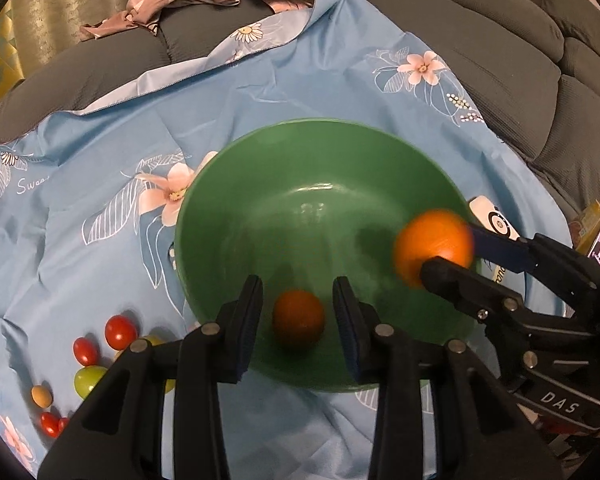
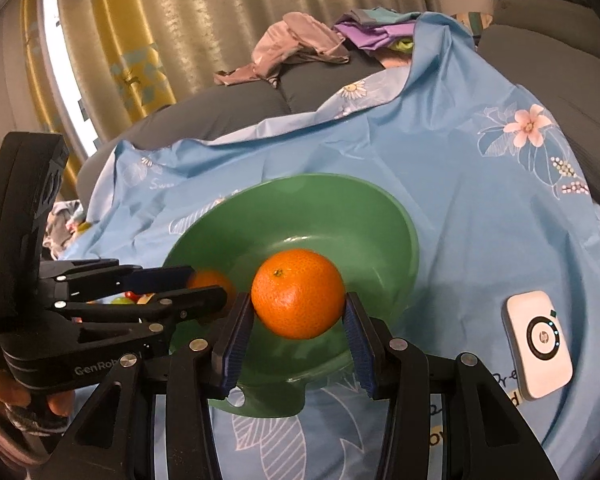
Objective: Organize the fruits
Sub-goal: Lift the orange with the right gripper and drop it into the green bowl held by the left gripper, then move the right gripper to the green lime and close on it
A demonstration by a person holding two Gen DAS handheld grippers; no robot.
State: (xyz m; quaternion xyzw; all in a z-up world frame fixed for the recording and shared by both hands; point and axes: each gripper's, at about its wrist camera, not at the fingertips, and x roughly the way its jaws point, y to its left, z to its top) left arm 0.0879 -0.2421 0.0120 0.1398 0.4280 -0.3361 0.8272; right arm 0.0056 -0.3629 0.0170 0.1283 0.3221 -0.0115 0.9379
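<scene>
A green bowl (image 1: 260,200) (image 2: 300,184) sits on a blue floral cloth. In the left wrist view a small orange (image 1: 298,318) lies low in the bowl between the fingers of my left gripper (image 1: 296,284), with a gap showing on each side of it, so the pads do not press it. From the right wrist view that left gripper (image 2: 206,282) reaches in from the left with the small orange (image 2: 212,282) at its tips. My right gripper (image 2: 297,300) (image 1: 452,248) is shut on a large orange (image 2: 298,294) (image 1: 434,246), held just above the bowl's near rim.
Red cherry tomatoes (image 1: 120,330) and greenish ones (image 1: 88,380) lie on the cloth (image 1: 100,160) left of the bowl. A white pocket device (image 2: 538,344) lies to its right. Grey sofa cushions (image 1: 480,40) and a clothes pile (image 2: 300,44) ring the cloth. A hand (image 2: 4,396) holds the left gripper.
</scene>
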